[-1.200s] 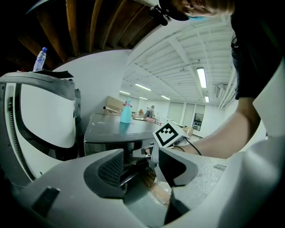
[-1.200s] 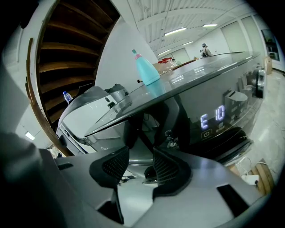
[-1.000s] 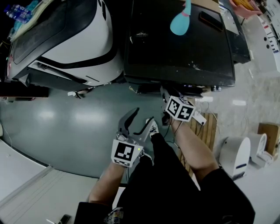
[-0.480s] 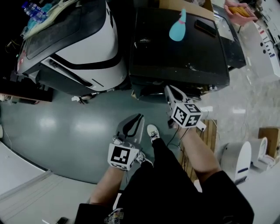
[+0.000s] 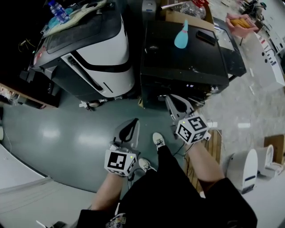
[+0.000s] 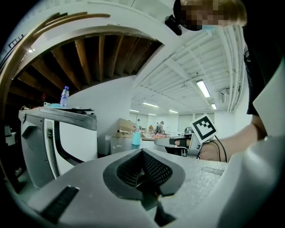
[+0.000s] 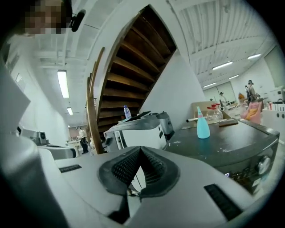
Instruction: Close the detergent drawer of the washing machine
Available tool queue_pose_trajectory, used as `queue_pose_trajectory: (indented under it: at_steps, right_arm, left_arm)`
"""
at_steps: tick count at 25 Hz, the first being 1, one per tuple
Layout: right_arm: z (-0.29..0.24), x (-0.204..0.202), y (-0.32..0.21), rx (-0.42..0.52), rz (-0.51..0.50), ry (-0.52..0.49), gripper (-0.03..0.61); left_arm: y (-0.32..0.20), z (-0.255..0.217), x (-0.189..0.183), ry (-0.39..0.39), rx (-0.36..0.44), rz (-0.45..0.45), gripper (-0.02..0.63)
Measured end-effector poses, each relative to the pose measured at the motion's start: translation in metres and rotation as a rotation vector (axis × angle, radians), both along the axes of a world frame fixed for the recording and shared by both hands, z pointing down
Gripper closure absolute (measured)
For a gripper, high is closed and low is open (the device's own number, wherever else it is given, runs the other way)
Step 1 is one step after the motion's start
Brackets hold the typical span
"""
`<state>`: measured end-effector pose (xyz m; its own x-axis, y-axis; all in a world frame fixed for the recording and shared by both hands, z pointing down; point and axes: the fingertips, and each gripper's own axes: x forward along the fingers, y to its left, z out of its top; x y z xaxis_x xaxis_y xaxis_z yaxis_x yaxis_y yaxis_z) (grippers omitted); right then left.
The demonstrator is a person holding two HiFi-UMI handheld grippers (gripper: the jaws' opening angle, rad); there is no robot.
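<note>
The black washing machine stands at the top middle of the head view, with a teal bottle on its lid. Its front panel faces me; I cannot make out the detergent drawer on it. My right gripper is shut and empty, its tips just in front of that panel. The machine's dark top lies to the right of that gripper. My left gripper hangs over the floor, apart from both machines. Its jaws have just been closing and are shut on nothing.
A white and black machine stands left of the black one, with a water bottle on top. A wooden pallet and a white appliance sit at the right. A wooden staircase rises behind. My shoe is on the floor.
Both grippers have risen. The left gripper's jaws, wide open a second ago, have closed with nothing in them. The head view now shows more of both machines' tops.
</note>
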<state>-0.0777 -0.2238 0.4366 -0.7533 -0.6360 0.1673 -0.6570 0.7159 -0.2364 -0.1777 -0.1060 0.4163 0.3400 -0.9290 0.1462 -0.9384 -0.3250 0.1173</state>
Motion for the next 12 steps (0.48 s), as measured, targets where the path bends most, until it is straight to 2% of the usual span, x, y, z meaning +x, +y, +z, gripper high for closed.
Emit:
queue_pose_trajectory:
  at_steps: [6,12]
  right_arm:
    - [-0.039,-0.005,0.066,0.089,-0.045,-0.004,0.581]
    - [-0.054,0.0,0.118,0.099,-0.043,-0.009,0.581]
  left_arm:
    - [0.051,-0.024,-0.024,0.002,0.014,-0.068,0.611]
    - [0.091,-0.031,-0.029,-0.01,0.023,-0.074,0.611]
